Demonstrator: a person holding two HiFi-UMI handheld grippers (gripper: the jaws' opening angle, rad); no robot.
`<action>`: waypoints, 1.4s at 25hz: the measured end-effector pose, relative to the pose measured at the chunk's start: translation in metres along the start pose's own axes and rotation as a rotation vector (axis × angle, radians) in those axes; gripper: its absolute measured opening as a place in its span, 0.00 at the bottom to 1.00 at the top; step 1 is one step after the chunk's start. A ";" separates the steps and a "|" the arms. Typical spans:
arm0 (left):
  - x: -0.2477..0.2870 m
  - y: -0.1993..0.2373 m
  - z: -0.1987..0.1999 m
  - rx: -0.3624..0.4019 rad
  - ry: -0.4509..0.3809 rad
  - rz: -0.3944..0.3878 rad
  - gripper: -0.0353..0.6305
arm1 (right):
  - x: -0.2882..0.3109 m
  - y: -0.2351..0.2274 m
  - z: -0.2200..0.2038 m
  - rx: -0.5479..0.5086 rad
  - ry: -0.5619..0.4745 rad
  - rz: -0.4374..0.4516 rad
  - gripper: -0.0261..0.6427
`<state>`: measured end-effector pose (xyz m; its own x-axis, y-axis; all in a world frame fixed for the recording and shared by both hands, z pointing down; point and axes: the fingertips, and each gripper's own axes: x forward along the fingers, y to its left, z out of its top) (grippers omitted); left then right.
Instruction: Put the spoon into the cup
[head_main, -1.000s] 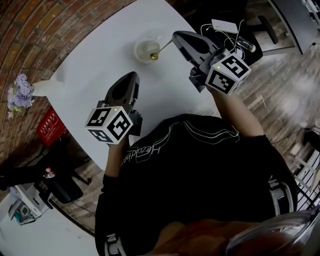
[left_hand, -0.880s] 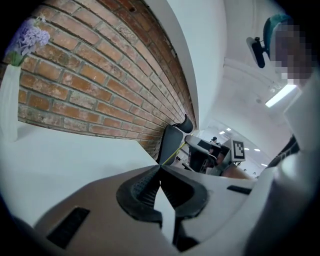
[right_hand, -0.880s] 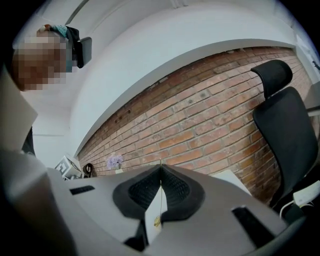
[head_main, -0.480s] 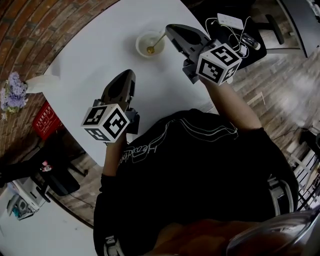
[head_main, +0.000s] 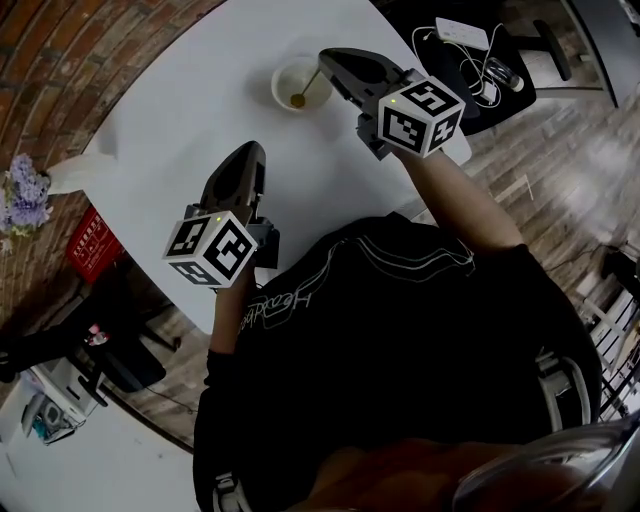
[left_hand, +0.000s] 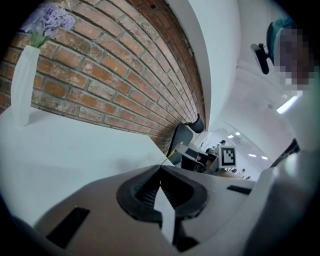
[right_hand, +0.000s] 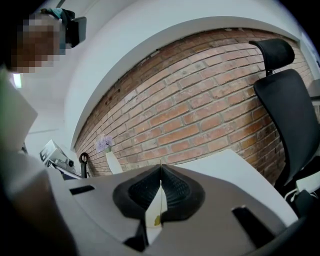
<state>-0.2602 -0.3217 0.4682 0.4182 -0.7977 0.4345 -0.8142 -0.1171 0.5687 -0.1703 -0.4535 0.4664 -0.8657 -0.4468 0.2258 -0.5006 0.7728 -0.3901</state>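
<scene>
1. Head view, lower half of the frame: a person in a black top (head_main: 400, 330) reaches both arms up the picture over a white worktop (head_main: 190, 110), which fills the upper middle. A brick wall borders it at the upper left.
2. The right gripper (head_main: 323, 62) lies in the upper middle, just right of the cup, with its marker cube (head_main: 420, 115) toward the person. In the right gripper view its jaws are pressed together on a thin gold handle that runs between them.
3. The left gripper (head_main: 255, 148) sits left of centre over bare worktop, well apart from the cup, its marker cube (head_main: 212, 247) below it. In the left gripper view the jaws meet at their tips with nothing between them.
4. A white vase (head_main: 70, 175) holding purple flowers (head_main: 22, 195) stands at the worktop's left edge, against the brick.
5. The white cup (head_main: 278, 80) stands on the worktop near the top middle of the frame.
6. The gold spoon (head_main: 299, 99) has its bowl down inside the cup. Its handle slants up and to the right, over the rim, to the right gripper's tips.
</scene>
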 end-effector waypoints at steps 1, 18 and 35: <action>0.000 0.001 -0.001 -0.003 0.000 0.001 0.06 | 0.001 -0.001 -0.002 0.000 0.004 0.000 0.04; 0.004 0.013 -0.003 -0.045 -0.019 0.021 0.06 | 0.010 -0.015 -0.013 0.023 0.034 0.036 0.04; -0.001 0.028 -0.007 -0.067 -0.021 0.054 0.06 | 0.015 -0.044 -0.024 0.058 0.045 0.006 0.04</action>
<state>-0.2800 -0.3203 0.4884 0.3656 -0.8141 0.4513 -0.8062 -0.0346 0.5906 -0.1607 -0.4837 0.5081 -0.8686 -0.4200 0.2630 -0.4954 0.7473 -0.4428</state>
